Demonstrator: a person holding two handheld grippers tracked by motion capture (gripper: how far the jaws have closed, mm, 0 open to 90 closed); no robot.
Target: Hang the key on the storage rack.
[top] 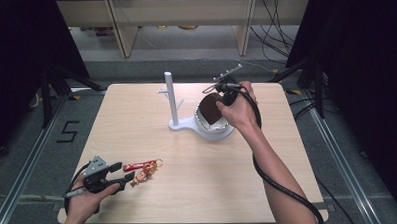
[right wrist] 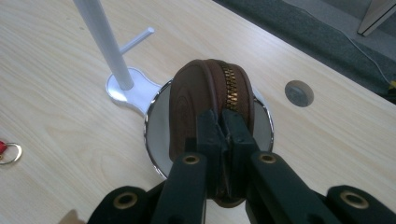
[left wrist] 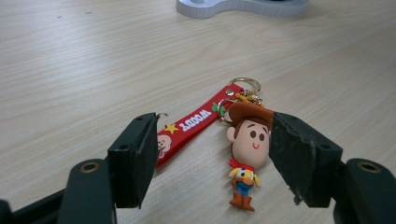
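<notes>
A Woody keychain [top: 143, 170] with a red strap [left wrist: 194, 123] and a small cowboy figure [left wrist: 247, 149] lies flat on the wooden table near the front left. My left gripper [top: 122, 175] is open, one jaw on each side of the keychain [left wrist: 215, 140], and its pads do not touch it. My right gripper [top: 221, 98] is shut on the zipped edge of a round brown pouch [right wrist: 201, 93]. It holds the pouch upright over the round dish [right wrist: 156, 135] of a white stand [top: 171, 98]. The pouch's bottom is hidden behind the jaws [right wrist: 223, 126].
The white stand's pole [right wrist: 105, 37] has short side pegs and rises just left of the dish. A grey round plug [right wrist: 299, 93] sits in the tabletop beyond the dish. Black cables trail from both grippers. Dark frames and shelving surround the table [top: 268, 159].
</notes>
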